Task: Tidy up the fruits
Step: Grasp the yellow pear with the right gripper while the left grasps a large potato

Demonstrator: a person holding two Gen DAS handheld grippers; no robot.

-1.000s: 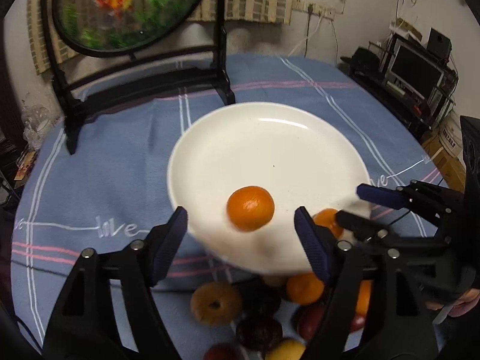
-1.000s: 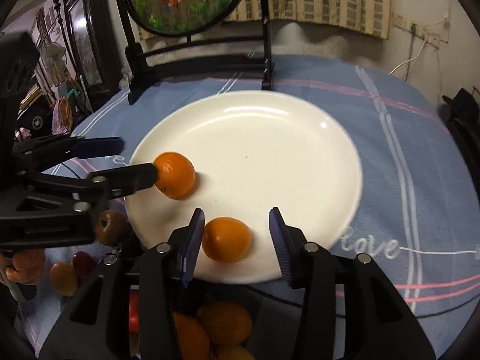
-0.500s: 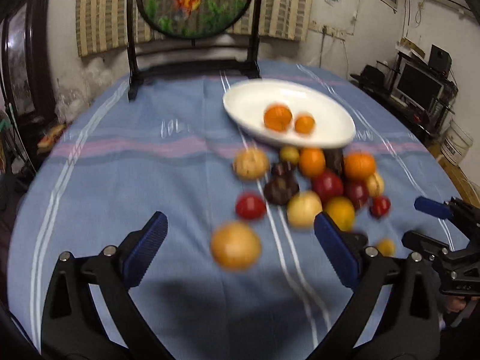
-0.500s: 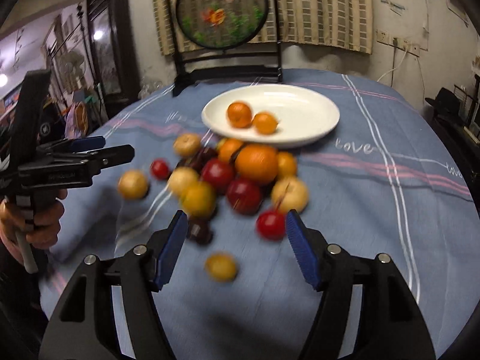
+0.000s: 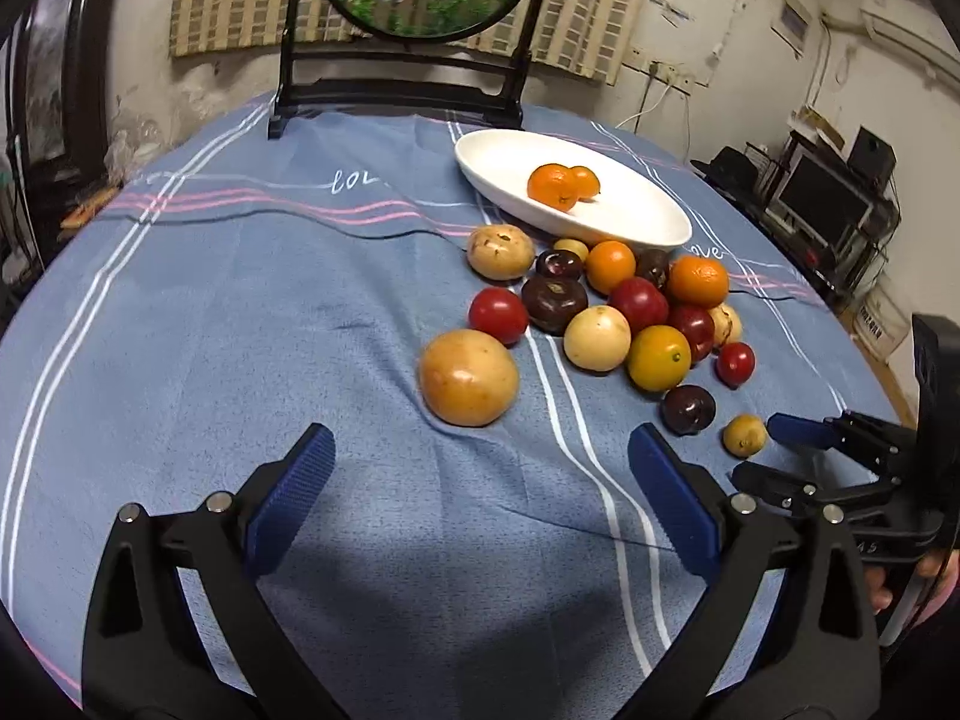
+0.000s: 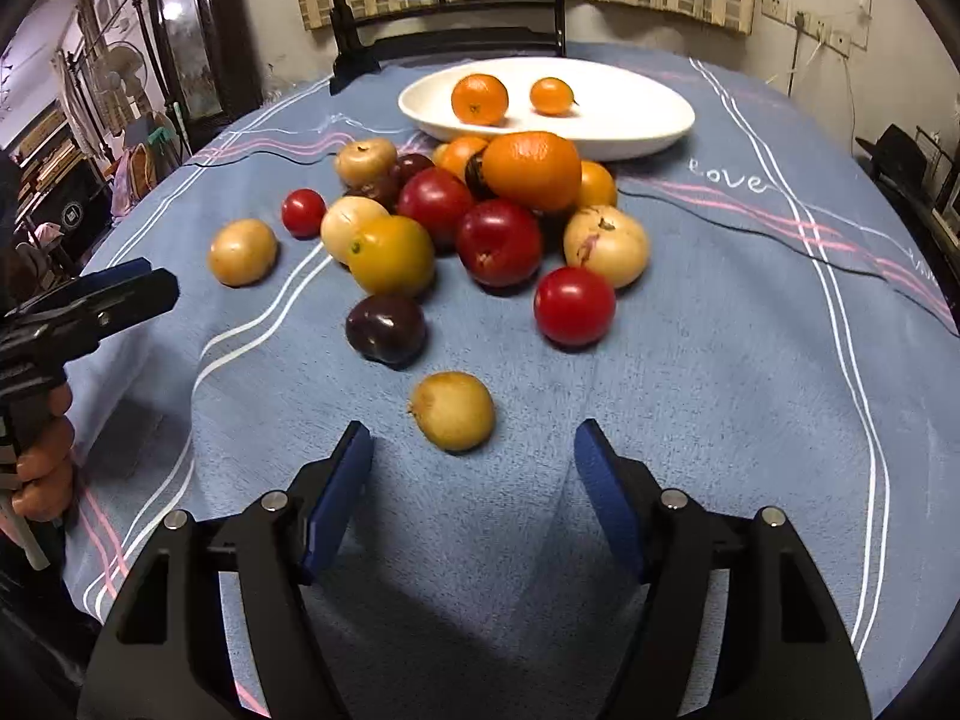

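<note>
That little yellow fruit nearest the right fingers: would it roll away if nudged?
Probably. The yellow fruit looks round and lies alone on the cloth, with nothing beside it to stop it. The soft, rumpled fabric might slow it. Its skin seems smooth, so blue fingers could slip.

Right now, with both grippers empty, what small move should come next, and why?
Probably bring the right gripper forward and down around the small yellow fruit. It lies alone on the cloth just ahead of the open jaws, and the plate holds only two oranges.
</note>
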